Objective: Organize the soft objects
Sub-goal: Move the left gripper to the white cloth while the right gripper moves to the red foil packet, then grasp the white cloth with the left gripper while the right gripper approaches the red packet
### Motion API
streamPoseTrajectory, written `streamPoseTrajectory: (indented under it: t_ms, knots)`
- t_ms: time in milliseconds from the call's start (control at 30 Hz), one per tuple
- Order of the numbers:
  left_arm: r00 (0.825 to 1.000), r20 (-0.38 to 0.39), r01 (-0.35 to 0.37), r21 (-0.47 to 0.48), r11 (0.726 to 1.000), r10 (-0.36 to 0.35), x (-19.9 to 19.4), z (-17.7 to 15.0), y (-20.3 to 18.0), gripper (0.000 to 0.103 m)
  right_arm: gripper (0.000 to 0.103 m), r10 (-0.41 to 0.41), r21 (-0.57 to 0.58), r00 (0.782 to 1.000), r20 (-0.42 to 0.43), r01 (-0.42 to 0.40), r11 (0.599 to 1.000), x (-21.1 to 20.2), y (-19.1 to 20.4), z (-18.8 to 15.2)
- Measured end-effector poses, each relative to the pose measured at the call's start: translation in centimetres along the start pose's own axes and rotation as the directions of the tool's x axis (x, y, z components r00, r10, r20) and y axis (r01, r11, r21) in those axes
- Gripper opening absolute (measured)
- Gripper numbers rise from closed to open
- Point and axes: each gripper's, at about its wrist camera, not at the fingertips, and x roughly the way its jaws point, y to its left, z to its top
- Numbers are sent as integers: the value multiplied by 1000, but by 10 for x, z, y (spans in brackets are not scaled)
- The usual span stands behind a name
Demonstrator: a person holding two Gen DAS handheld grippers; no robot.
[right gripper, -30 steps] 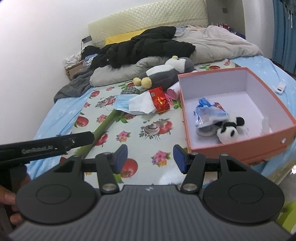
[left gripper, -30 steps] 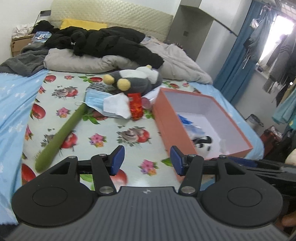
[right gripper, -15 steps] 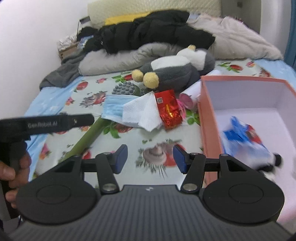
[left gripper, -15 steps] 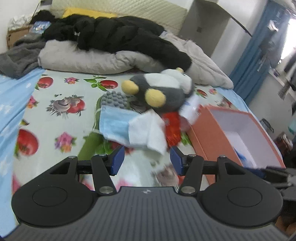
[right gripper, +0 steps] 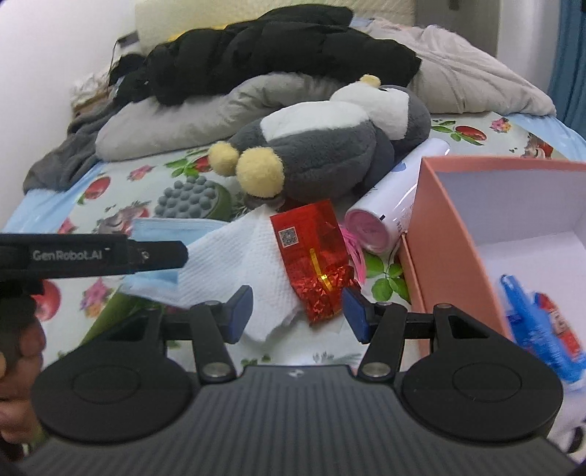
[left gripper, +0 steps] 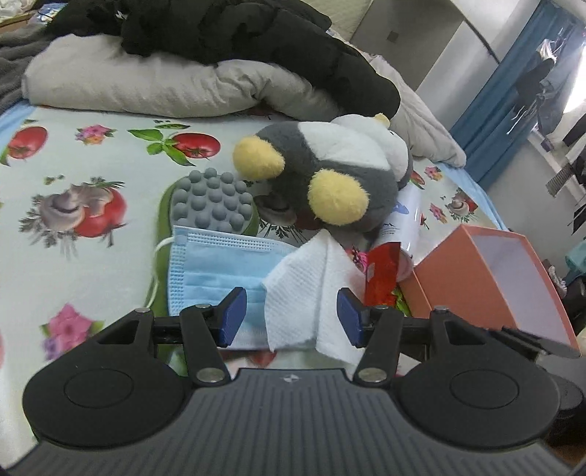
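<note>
A grey and white plush penguin (left gripper: 322,172) (right gripper: 329,146) with yellow feet lies on the fruit-print sheet (left gripper: 84,175). In front of it lie a blue face mask (left gripper: 216,263), a white tissue (left gripper: 311,293) (right gripper: 241,267) and a red foil packet (right gripper: 315,252) (left gripper: 381,274). My left gripper (left gripper: 291,316) is open, its jaws over the near edge of the tissue and mask, nothing pressed. My right gripper (right gripper: 296,309) is open just in front of the tissue and the red packet. An orange box (right gripper: 450,234) (left gripper: 487,271) at the right holds a blue packet (right gripper: 538,322).
A grey knobbly massager on a green handle (left gripper: 212,201) lies left of the penguin. A white tube with a pink cap (right gripper: 388,205) leans by the box. Grey bedding (left gripper: 164,84) and black clothing (left gripper: 227,33) pile behind. A hand (right gripper: 14,351) holds the left gripper's handle.
Both grippers have come forward and down toward the pile, so the mask, tissue, red packet and penguin now loom close. Their jaws kept the same width.
</note>
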Motion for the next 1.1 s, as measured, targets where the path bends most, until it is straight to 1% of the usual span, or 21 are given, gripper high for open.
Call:
streamPoseTrajectory:
  t_ms: [100,200,233,300,367,400,500,567,633,700,733,767,800,833,900,933,1000,1100]
  knots:
    - [1000,12,-18,-10,1000,18,12,-8,4,61,57,-20,18,999,40,19,1000,8,0,-10]
    - [1000,-9,23,-86,996,-24,15,-16,8,61,57,-39,55,998,51,36,998,9,-1,-14]
    - [999,-4,44,-91,995,-45,15,-18,7,61,57,-42,62,997,61,38,997,8,-2,-15]
    - [999,-4,43,-87,995,-43,18,-19,5,61,57,-57,56,994,96,52,997,11,-3,-18]
    - [999,-9,36,-104,994,-37,23,-17,5,61,57,-83,51,993,81,79,996,22,-6,-20]
    - [999,-12,44,-119,992,-46,25,-16,6,61,57,-82,61,994,69,78,995,27,-8,-20]
    - [996,-23,83,-144,986,-87,33,-13,8,61,57,-78,79,994,72,73,994,35,-15,-20]
    - [995,-42,87,-149,985,-95,43,-13,7,60,57,-75,95,994,75,67,993,42,-18,-21]
    - [994,-56,85,-152,985,-94,50,-14,4,59,56,-53,114,996,66,45,992,51,-21,-22]
    - [992,-67,96,-151,984,-107,56,-15,0,59,56,-28,130,998,55,21,991,57,-22,-23]
    - [991,-70,101,-150,984,-112,58,-16,-2,59,53,-12,143,999,49,5,990,60,-23,-24]
    - [991,-73,103,-147,984,-115,59,-17,-3,56,52,-5,148,999,44,-1,989,61,-23,-25]
    - [990,-76,103,-143,984,-115,61,-18,-5,48,52,-5,150,999,50,-3,989,61,-23,-25]
    - [991,-83,94,-143,985,-107,62,-20,-5,43,52,-9,149,998,59,0,989,60,-22,-25]
    - [991,-91,83,-148,985,-97,65,-22,-5,25,51,-13,146,998,63,3,989,58,-21,-25]
    - [991,-92,86,-151,985,-101,65,-23,-4,20,51,-17,143,998,60,8,990,57,-20,-26]
    - [993,-85,69,-144,987,-82,62,-24,-6,6,51,-16,143,998,62,7,990,54,-20,-27]
    - [996,-55,57,-123,991,-64,49,-26,-11,4,51,-24,130,997,67,15,991,46,-17,-28]
